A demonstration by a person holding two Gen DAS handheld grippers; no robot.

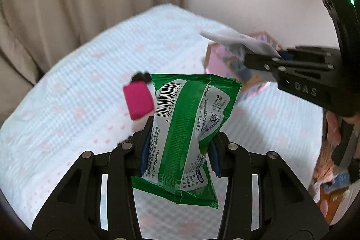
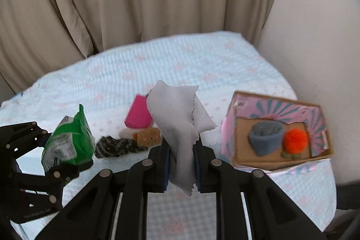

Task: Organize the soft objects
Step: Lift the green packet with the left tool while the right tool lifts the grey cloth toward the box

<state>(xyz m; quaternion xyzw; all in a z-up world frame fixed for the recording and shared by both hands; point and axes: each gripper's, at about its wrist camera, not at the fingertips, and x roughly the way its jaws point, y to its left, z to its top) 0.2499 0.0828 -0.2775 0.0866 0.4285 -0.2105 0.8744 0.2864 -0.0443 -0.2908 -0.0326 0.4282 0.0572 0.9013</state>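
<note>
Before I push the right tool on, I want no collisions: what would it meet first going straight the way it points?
Likely the tan plush on the bedspread, just past the cloth the right tool holds. Depth is unclear; the pink pouch lies close behind.

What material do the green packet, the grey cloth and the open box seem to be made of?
Green packet: likely thin plastic film, glossy; it creases sharply and carries printed text and a barcode.
Grey cloth: probably a fine woven fabric like microfibre, matte; it drapes limply and has zigzag-cut edges.
Open box: cardboard, seemingly; brown raw inside, pink printed paper outside.
</note>
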